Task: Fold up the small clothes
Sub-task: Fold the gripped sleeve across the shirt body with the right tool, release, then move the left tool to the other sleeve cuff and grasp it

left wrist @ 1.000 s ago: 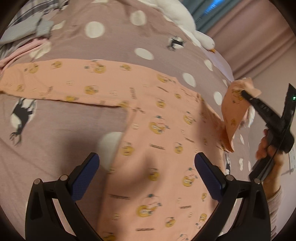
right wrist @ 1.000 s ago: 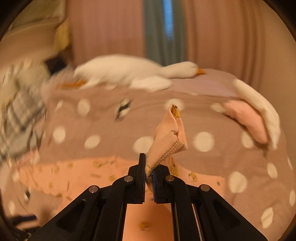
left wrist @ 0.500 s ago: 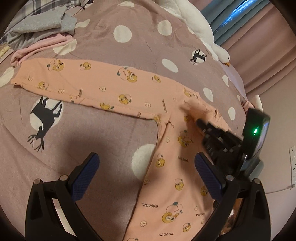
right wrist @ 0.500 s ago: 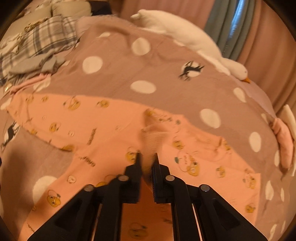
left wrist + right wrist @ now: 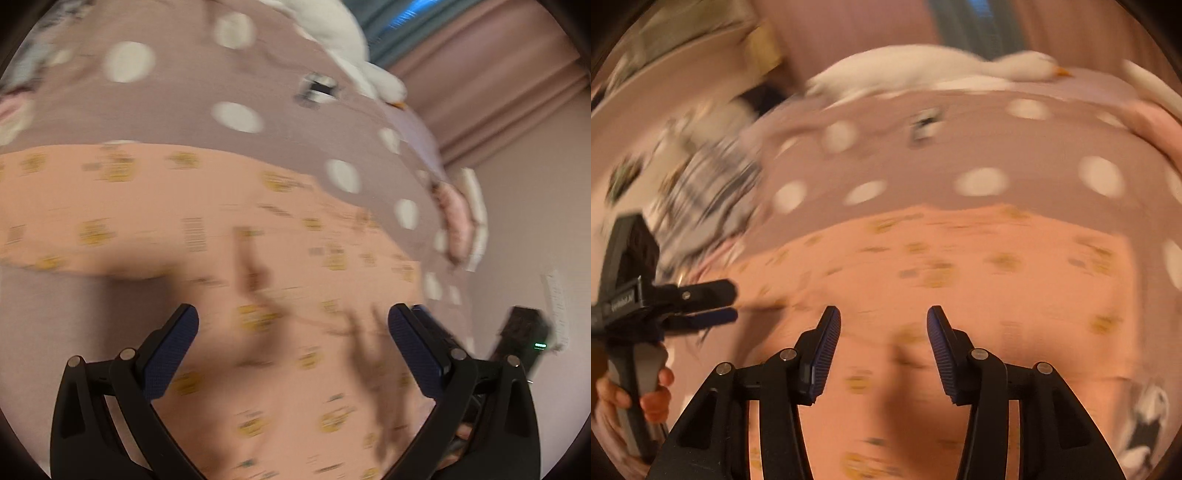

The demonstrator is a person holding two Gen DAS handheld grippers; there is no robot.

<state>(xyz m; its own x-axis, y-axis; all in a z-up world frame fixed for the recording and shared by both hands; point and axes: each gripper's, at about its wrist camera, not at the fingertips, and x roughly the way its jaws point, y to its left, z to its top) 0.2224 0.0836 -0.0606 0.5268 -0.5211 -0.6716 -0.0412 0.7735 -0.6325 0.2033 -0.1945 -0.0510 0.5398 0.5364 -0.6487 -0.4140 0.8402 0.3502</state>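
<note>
Your right hand-held gripper [image 5: 882, 332] has let go: a second ago its fingers were pinched on the cuff of the peach garment [image 5: 960, 280], half a second ago it was carrying that sleeve in over the body, and now its jaws stand wide apart with nothing between them. That suggests the sleeve fold on your right side has been laid down, so the next likely step is the long sleeve stretching away on the left in the left wrist view. Your left hand-held gripper [image 5: 291, 332] is also spread wide and empty, hovering over the middle of the garment [image 5: 258, 258], and in the right wrist view you can see it from the side [image 5: 713, 302], its tips near the garment's left edge; whether they touch the cloth cannot be told. Both views are smeared by motion, so any crease from the fold is hard to read. The garment lies flat on the bed [image 5: 229, 74], a soft, thin knit in peach printed with small yellow figures, limp enough to drape and wrinkle. The bed cover is mauve with pale round dots, and a plump white plush goose [image 5: 942, 66] lies along its far edge.
</note>
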